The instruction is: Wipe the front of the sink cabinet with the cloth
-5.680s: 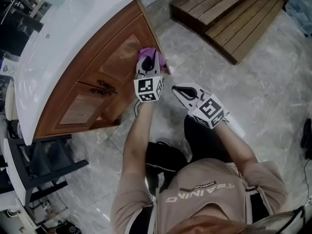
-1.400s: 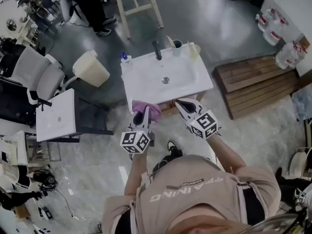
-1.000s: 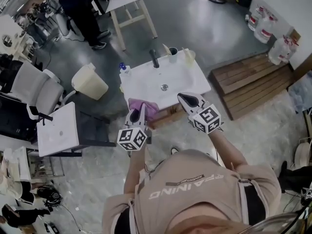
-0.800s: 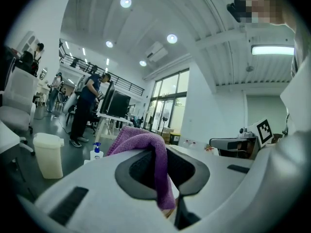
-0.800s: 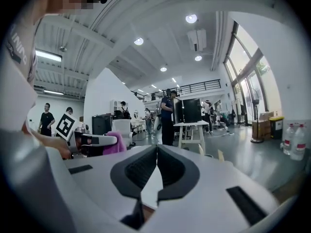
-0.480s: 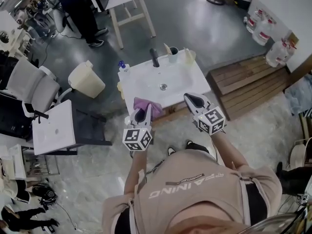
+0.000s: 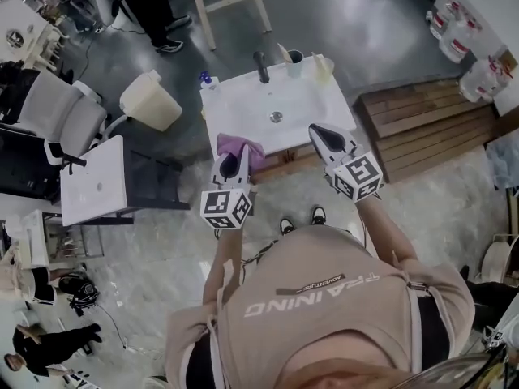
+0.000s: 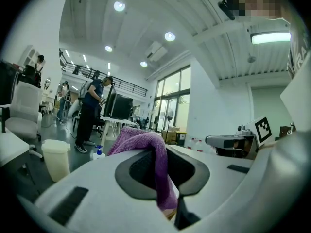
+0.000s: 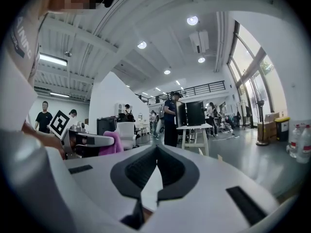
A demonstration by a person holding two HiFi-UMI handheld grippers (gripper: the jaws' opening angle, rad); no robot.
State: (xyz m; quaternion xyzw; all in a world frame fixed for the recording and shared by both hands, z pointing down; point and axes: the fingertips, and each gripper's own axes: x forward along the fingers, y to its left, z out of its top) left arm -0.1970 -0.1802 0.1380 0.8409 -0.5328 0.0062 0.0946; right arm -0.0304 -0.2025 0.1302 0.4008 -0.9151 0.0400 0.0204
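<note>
The white sink [image 7: 276, 108] is seen from above. At the sink's near edge, the left tongs [image 7: 235, 159] are pressed together on the purple cloth [image 7: 241, 147]. At the sink's near right corner, the right tongs [image 7: 320, 132] are pressed together with nothing between them.

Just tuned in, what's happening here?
A person stands at the sink with both grippers raised. The left gripper is shut on the purple cloth; the right gripper is shut and empty. The cloth is off the cabinet front, so no wiping right now.
</note>
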